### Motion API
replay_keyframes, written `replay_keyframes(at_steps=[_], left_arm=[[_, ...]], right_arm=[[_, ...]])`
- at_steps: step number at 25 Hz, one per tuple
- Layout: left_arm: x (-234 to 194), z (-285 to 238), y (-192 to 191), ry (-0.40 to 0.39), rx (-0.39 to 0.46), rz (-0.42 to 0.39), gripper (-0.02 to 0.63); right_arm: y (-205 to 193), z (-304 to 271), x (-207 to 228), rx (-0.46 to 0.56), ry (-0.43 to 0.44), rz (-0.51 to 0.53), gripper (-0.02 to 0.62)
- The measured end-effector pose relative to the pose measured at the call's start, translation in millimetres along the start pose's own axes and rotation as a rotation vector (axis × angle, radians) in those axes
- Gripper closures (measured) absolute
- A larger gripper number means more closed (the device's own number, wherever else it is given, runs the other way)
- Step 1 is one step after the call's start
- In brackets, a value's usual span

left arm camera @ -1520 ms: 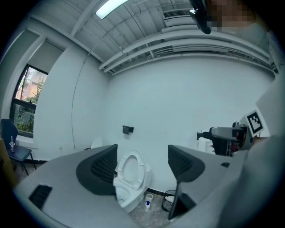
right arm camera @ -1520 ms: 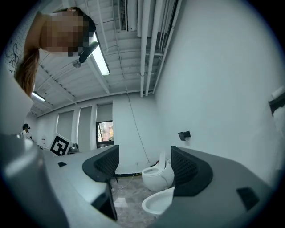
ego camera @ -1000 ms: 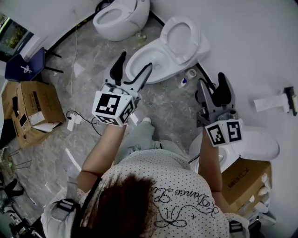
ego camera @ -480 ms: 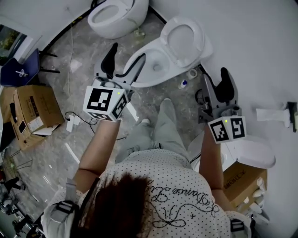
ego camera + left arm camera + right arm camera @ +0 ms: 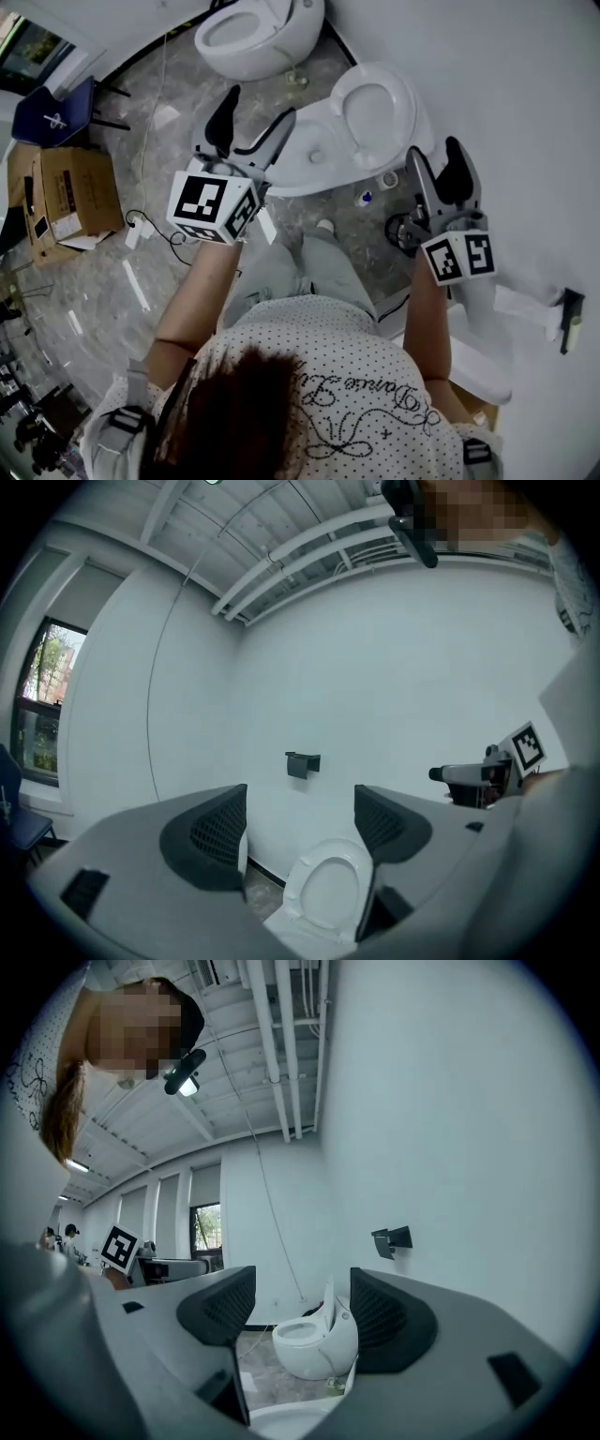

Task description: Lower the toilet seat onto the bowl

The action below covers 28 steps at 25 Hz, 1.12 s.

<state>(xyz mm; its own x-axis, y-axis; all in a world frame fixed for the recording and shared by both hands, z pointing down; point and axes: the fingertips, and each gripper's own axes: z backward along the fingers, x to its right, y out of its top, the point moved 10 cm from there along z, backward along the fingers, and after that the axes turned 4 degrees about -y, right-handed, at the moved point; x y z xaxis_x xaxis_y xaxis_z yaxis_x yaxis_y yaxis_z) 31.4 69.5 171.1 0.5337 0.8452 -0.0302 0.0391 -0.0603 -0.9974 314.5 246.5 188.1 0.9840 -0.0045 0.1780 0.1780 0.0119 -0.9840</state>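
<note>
Your top (image 5: 328, 375): white, dark dots, short sleeves, looping script | your trousers (image 5: 281, 267): pale grey | your hair (image 5: 239, 412): dark | your left gripper (image 5: 260, 105), right gripper (image 5: 433, 148): grey bodies, black ribbed jaws | marker cube (image 5: 211, 206) on each: white, black squares

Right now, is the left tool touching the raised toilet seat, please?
Apart. In the head view the left tool hangs open over the front of the bowl, with bare rim between its tips and the raised toilet seat.

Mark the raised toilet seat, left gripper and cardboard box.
raised toilet seat (image 5: 403, 111): head view, right side of the ring.
left gripper (image 5: 262, 105): head view, midway between its fingertips.
cardboard box (image 5: 75, 187): head view, top face.
</note>
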Motion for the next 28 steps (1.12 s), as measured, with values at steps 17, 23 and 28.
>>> replay_keyframes(at_steps=[17,23,28], left_arm=[[-61.6,-99.9,-21.4,0.017,-0.047,0.046,0.264],[-104.6,-139.5,-26.7,-0.039,-0.037,0.055,0.264],[-122.6,-167.4,-34.7,-0.107,-0.048,0.065,0.264]], right_arm=[[-32.9,-98.6,71.3,-0.100,-0.034,-0.060,0.291],[-34.0,-147.2,68.9,-0.128,-0.068,-0.053,0.301],[-35.0,-168.7,73.0,-0.123,-0.130,-0.061,0.322]])
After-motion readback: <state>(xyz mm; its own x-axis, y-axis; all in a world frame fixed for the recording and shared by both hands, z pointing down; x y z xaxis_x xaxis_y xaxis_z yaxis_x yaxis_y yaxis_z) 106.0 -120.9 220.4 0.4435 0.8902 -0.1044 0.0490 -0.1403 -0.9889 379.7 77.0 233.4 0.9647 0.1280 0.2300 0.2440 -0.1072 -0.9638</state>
